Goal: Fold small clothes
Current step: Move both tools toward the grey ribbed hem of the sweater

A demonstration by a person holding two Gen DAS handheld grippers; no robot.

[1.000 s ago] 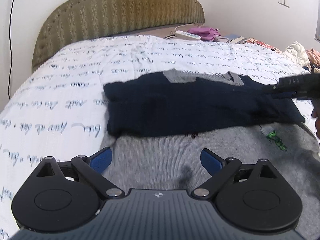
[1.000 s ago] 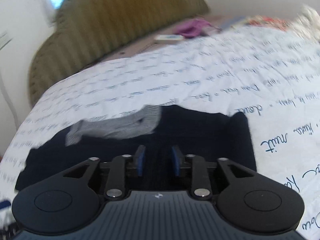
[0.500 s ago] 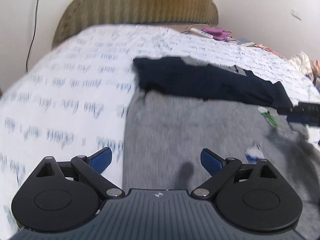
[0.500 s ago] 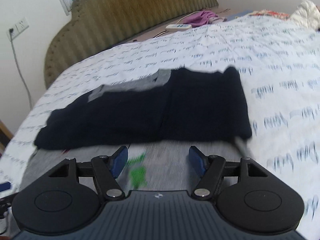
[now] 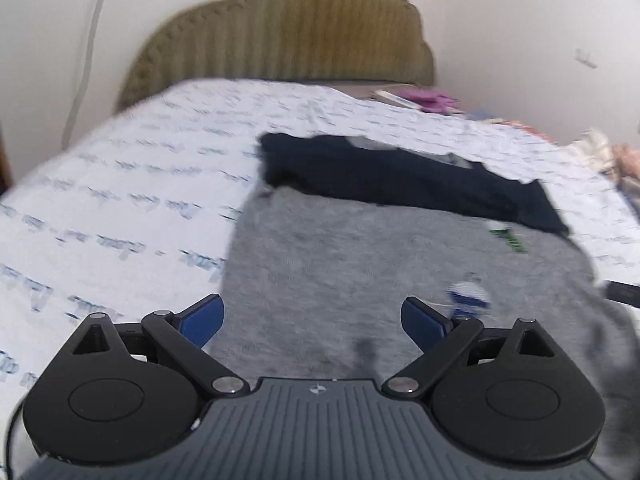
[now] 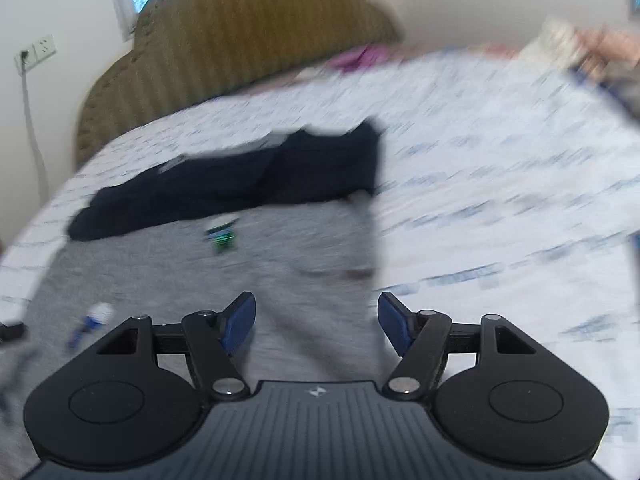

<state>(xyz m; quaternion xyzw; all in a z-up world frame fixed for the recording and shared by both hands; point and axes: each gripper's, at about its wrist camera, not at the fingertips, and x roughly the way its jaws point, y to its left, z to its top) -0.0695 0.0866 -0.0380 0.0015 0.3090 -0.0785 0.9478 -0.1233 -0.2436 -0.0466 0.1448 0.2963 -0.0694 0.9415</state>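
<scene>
A small grey garment (image 5: pixel 360 264) lies flat on the bed, its far part covered by folded navy sleeves (image 5: pixel 400 180). It carries a green patch (image 5: pixel 508 236) and a blue-white patch (image 5: pixel 468 300). My left gripper (image 5: pixel 312 320) is open and empty above the garment's near left part. In the right wrist view the grey garment (image 6: pixel 240 276) and navy fold (image 6: pixel 248 188) show again. My right gripper (image 6: pixel 316 322) is open and empty above the garment's near right edge. The right gripper's tip (image 5: pixel 624 292) pokes into the left wrist view.
The bed has a white quilt with blue script (image 5: pixel 120 200) and an olive padded headboard (image 5: pixel 280 32). A purple cloth (image 5: pixel 432 100) and a remote lie near the headboard. More clothes are piled at the far right (image 6: pixel 592 48).
The right gripper let go of the navy fold, opened, and drew back toward me. The left gripper also drew back, staying open. Both views are blurred by motion.
</scene>
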